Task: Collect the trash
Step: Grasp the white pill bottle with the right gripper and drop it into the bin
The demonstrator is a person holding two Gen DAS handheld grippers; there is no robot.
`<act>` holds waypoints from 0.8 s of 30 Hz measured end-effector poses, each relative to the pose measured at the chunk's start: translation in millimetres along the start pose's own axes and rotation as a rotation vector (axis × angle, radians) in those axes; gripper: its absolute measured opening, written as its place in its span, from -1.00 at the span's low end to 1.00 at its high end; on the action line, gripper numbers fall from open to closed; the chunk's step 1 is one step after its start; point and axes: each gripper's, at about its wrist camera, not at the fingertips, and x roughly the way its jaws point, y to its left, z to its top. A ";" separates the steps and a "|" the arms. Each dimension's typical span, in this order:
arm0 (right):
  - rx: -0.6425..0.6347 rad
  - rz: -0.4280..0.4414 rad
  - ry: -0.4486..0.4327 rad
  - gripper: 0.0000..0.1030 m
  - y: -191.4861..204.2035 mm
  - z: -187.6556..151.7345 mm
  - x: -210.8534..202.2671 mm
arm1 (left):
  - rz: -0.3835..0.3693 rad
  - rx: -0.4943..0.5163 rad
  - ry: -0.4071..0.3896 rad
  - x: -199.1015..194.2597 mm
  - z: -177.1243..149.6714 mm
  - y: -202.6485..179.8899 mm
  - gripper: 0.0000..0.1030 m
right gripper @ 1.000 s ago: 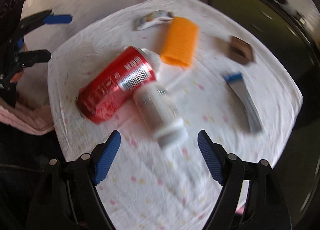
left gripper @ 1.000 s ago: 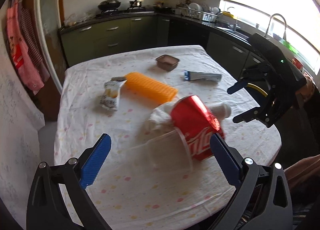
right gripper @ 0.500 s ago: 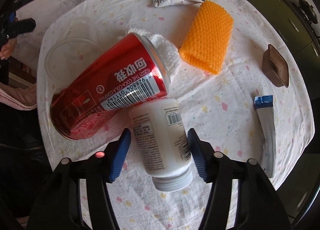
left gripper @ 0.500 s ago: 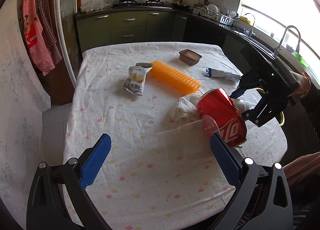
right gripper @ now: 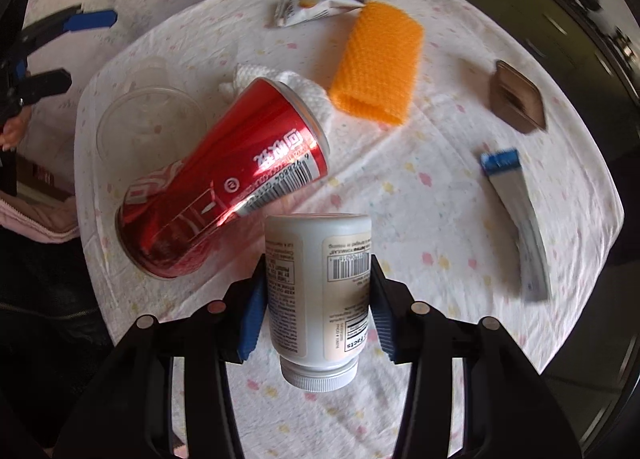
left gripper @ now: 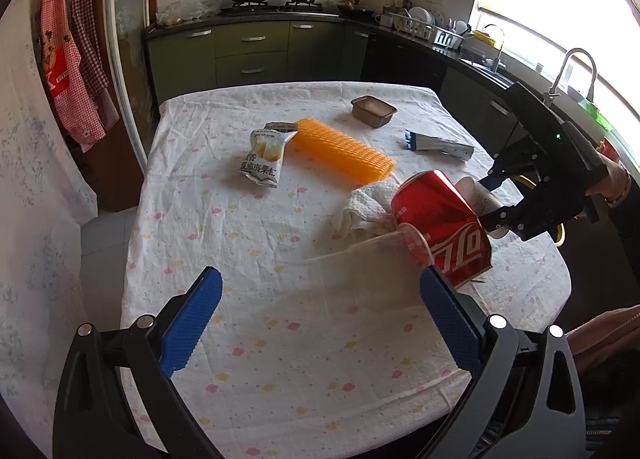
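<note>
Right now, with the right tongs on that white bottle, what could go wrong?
The right tongs are closing on the white bottle, which sits right by the red can; lifting may knock the can rolling toward the table edge. The smooth bottle could also slip from the pads.

We note a glossy red metal can (right gripper: 224, 183) beside a smooth, matt white plastic bottle (right gripper: 318, 291) with paper labels. The table (left gripper: 256, 339) wears wrinkled printed cloth. The orange sleeve (right gripper: 378, 61) looks ribbed; the cup (right gripper: 150, 119) is clear plastic; the gripper pads (left gripper: 190, 321) are textured blue.
</note>
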 end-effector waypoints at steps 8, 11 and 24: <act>0.147 0.003 -0.087 -0.14 -7.6 -33.1 -35.4 | -0.022 0.044 -0.017 -10.5 -2.1 -19.0 0.89; 0.241 -0.048 -0.116 -0.14 -22.8 -54.4 -51.6 | -0.033 0.064 -0.018 -12.7 -2.8 -27.1 0.89; 0.835 -0.218 -0.028 -0.13 -154.8 -214.2 -54.6 | -0.080 0.143 -0.003 -5.5 4.6 -66.4 0.90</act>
